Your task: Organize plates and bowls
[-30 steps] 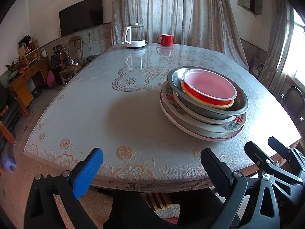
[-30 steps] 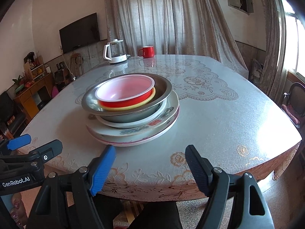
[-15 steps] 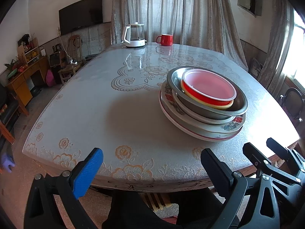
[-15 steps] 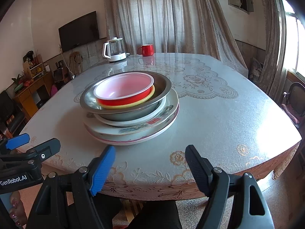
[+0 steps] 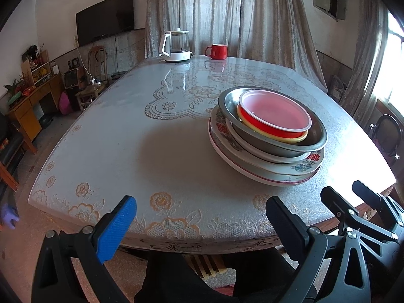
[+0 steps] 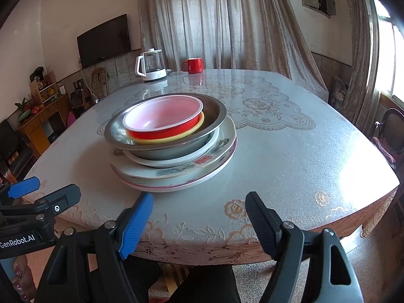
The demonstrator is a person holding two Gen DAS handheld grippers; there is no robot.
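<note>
left tongs [image 6: 45,189] read "genrobot.ai"; both tongs gape before stacked dishes [image 6: 171,141].

Home living/dining rm: big worktop [image 5: 151,151] w/ lace-pattern cover under clear plastic, stacked plates & bowls [image 6: 171,139], glass electric kettle [image 5: 176,46] & red mug [image 5: 217,51] at far edge. Wall-mounted TV [image 5: 106,17], long sheer curtains [image 5: 227,12], wooden sideboard [image 5: 30,106] w/ plants & knick-knacks along left wall. Dark chair [image 6: 390,131] by sunlit window [image 6: 394,58], speckled stone floor – lived-in, domestic.
</note>
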